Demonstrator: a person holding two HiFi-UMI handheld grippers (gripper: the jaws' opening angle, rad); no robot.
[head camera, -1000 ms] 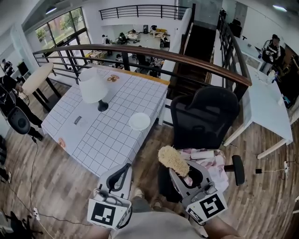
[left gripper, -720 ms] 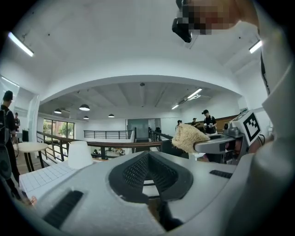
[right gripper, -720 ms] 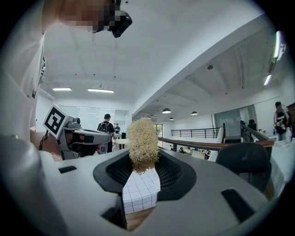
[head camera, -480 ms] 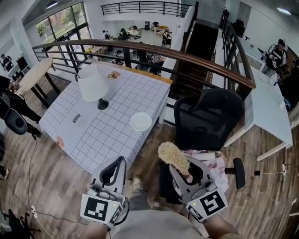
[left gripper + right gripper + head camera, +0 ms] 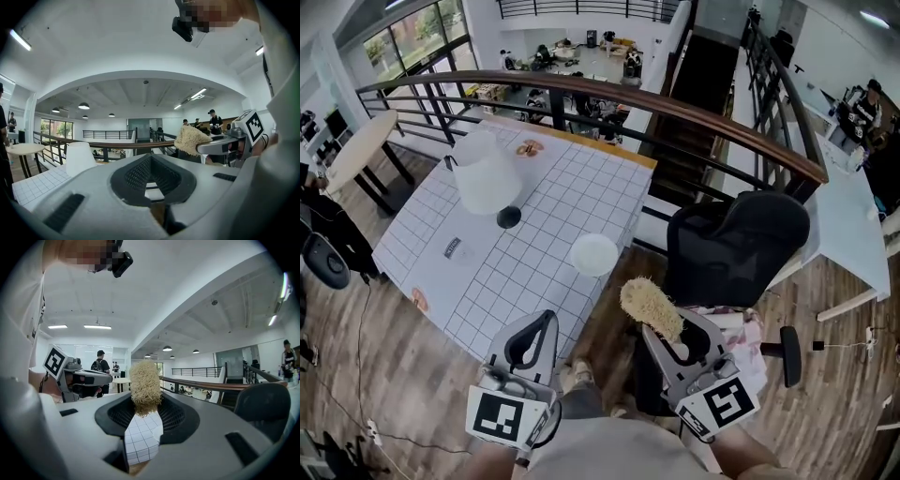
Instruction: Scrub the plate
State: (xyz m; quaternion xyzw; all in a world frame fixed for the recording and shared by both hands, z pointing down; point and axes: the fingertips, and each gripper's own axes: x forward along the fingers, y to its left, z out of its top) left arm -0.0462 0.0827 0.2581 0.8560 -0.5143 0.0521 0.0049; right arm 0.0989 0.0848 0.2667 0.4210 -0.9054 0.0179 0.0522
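The white plate [image 5: 593,254] lies on the checked tablecloth near the right edge of the table [image 5: 525,281], ahead of both grippers. My right gripper [image 5: 672,330] is held over the floor near the table's corner, shut on a tan fibrous scrubber [image 5: 650,307] that sticks up and forward from its jaws; the right gripper view shows the scrubber [image 5: 145,384] upright at the gripper [image 5: 145,405]. My left gripper [image 5: 547,319] hovers at the table's near edge, jaws together and empty. The left gripper view shows the left gripper [image 5: 151,158] shut and the scrubber [image 5: 190,139] off to the right.
A white lamp [image 5: 486,172] on a black base stands on the far half of the table, and a small dark object [image 5: 453,247] lies left. A black office chair [image 5: 736,246] stands right of the plate. A curved railing [image 5: 609,94] runs behind the table.
The view has closed in on the table, so the plate sits nearer and lower. The left gripper rose slightly. The right gripper still holds the scrubber.
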